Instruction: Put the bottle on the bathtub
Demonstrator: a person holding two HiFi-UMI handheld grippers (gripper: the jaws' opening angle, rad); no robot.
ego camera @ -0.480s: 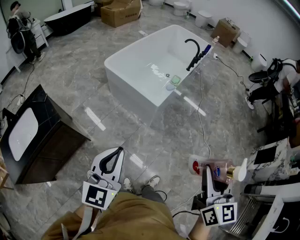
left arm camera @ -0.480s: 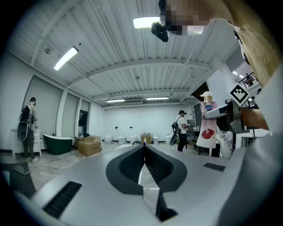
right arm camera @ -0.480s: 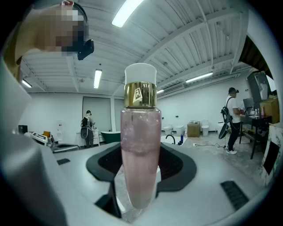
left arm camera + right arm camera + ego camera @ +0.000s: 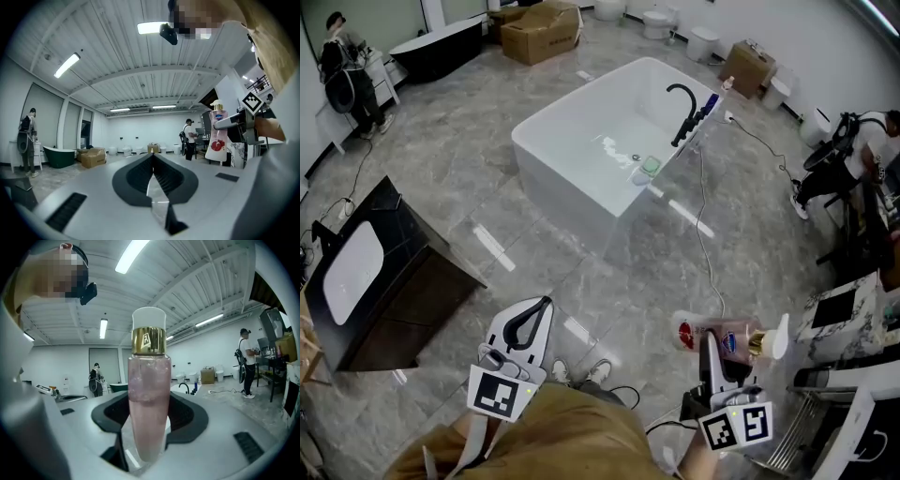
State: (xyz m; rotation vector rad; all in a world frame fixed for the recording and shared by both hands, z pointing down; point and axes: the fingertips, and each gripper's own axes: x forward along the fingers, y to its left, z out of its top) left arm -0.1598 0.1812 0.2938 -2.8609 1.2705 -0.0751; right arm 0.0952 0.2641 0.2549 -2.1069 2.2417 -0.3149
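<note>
While the person is standing on the grey stone floor (image 4: 478, 159), well apart from the white bathtub (image 4: 567, 178), the right gripper (image 4: 710, 339) is clamping the bottle (image 4: 737, 337) between its jaws at about 4 o'clock in the head view. The bottle is lying crosswise to the jaws there, its base pointing toward 9 o'clock and its white pump top toward 3 o'clock. In the right gripper view its pinkish body is standing straight up between the dark pads, with the gold collar and white cap above them.

The left gripper (image 4: 542, 306) is hanging at 7 o'clock and carrying nothing; in its own view its jaws are pressing together along a single line. The bathtub is sitting toward 12 o'clock, with a black faucet (image 4: 682, 105) rising from its rim on the 1 o'clock side. A cable (image 4: 705, 234) is trailing across the floor from that end toward 5 o'clock. A black cabinet (image 4: 412, 281) is standing at 9 o'clock.

Against the picture from half a second ago, the bottle is now showing slightly higher and a little further toward 9 o'clock in the head view. The bathtub is showing a touch lower, so the gap between them is looking marginally smaller. The grip on the bottle is looking the same, and the left gripper is sitting almost where it was. A bystander (image 4: 862, 141) at 2 o'clock is showing more fully than before.
</note>
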